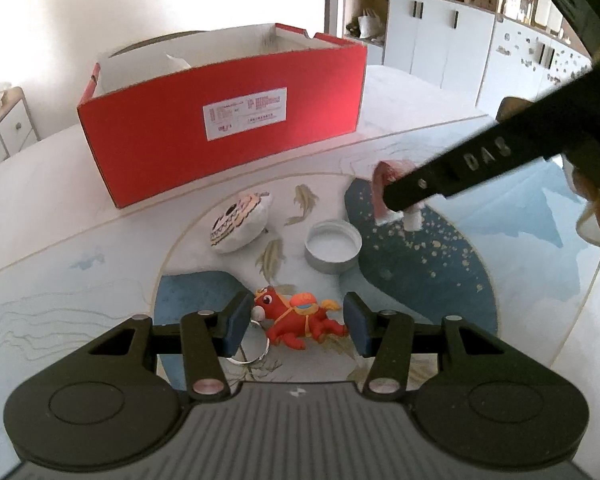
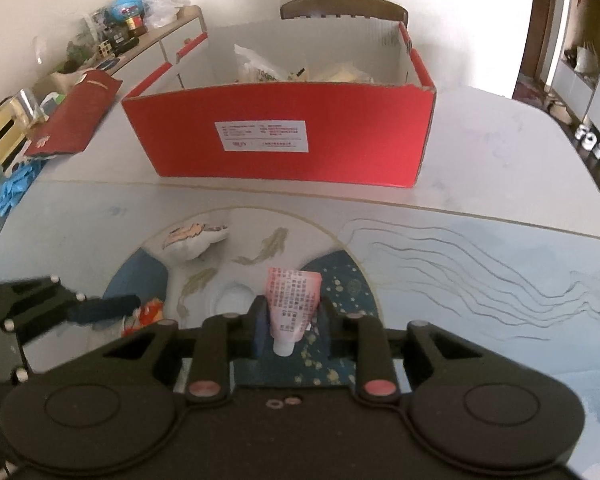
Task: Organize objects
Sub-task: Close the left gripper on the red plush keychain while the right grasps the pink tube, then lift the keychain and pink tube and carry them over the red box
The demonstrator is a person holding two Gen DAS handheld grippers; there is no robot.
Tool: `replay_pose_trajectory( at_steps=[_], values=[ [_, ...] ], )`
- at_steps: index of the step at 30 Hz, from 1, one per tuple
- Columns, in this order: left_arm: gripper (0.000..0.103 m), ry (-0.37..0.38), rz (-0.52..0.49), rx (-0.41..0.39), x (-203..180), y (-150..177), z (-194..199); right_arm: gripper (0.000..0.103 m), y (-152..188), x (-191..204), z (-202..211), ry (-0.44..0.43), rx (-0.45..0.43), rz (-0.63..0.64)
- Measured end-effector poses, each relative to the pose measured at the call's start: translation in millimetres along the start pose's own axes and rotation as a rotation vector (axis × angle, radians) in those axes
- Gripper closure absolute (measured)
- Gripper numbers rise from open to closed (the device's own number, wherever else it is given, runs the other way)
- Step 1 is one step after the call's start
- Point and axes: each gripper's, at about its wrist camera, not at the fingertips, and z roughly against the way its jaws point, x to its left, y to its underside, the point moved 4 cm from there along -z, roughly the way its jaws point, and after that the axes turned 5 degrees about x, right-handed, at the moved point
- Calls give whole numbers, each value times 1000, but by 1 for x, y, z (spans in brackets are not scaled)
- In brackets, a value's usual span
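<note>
One red box (image 1: 220, 128) on worktop (image 1: 60, 184). Loose on worktop: one horse toy (image 1: 300, 316), one cap (image 1: 332, 246), one pouch (image 1: 240, 222). Right tool (image 2: 292, 322) pinching one tube (image 2: 292, 300). Left tool (image 1: 298, 322) spread around horse, not pressing.

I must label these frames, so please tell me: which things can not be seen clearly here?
- Red box contents: left wrist view, near wall hides them.
- Label text: too small in both views.
- Red horse toy: right wrist view, blurred, left gripper covers it.
- Pink tube: left wrist view, right gripper finger covers most.
</note>
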Motion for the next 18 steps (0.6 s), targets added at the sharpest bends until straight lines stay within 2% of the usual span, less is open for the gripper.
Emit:
replay_pose_trajectory(
  at_steps=[10, 18],
  values=[
    [53, 29, 54, -30, -1, -11, 25, 78, 17, 0, 28, -31, 7, 12],
    [54, 38, 69, -81, -6, -29, 51, 78, 16, 2, 52, -62, -25, 13]
  ],
)
